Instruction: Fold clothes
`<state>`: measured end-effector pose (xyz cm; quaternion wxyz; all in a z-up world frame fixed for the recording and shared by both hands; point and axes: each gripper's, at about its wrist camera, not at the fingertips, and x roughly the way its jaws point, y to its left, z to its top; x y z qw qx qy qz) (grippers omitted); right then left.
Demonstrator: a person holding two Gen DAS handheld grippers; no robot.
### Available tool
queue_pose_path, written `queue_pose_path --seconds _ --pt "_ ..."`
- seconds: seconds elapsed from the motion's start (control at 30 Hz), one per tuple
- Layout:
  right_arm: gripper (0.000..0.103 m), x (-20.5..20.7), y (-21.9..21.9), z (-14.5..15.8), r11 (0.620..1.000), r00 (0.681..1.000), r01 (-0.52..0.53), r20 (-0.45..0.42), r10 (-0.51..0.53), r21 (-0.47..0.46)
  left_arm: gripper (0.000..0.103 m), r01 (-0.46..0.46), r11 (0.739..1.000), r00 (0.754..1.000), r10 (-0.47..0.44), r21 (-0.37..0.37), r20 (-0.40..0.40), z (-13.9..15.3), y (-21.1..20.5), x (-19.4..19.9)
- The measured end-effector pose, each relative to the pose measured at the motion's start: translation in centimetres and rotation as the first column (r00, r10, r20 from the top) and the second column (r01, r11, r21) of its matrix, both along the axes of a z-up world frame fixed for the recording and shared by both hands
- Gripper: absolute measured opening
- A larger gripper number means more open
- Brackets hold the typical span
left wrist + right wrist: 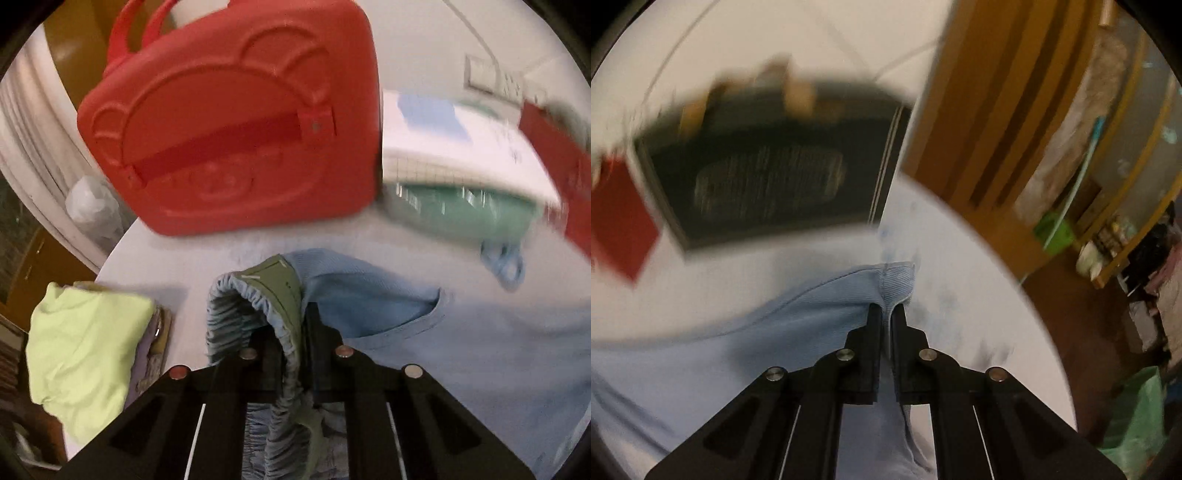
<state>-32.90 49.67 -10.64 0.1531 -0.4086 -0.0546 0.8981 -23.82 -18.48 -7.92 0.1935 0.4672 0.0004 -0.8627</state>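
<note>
blue shorts (388, 306) on white table (177, 266), left gripper (291, 332) clamped on elastic waistband (251, 306) near table's left edge, right gripper (886, 314) pinched shut on hem corner (897, 284) near right edge, cloth spread between both

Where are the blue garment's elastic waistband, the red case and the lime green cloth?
elastic waistband (258, 306): left wrist view, on the gathered band left of the fingers.
red case (236, 122): left wrist view, middle of its embossed face.
lime green cloth (81, 350): left wrist view, centre of the bundle.

Red case (236, 122) close ahead; bare table (177, 266) between
</note>
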Motion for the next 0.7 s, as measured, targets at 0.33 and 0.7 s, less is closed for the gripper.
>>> queue_pose_path --seconds 0.33,0.7 --pt "0.081 0.4 0.9 -2.3 0.993 0.995 0.078 0.072 -0.071 -0.093 0.068 0.042 0.995 0.996 -0.048 0.089 0.075 -1.0 -0.6 2.2" --pt "0.094 16.7 3.4 -6.8 0.957 0.972 0.168 0.201 -0.121 -0.235 0.076 0.087 0.981 0.977 -0.117 0.173 0.176 -4.4 -2.5 14.3"
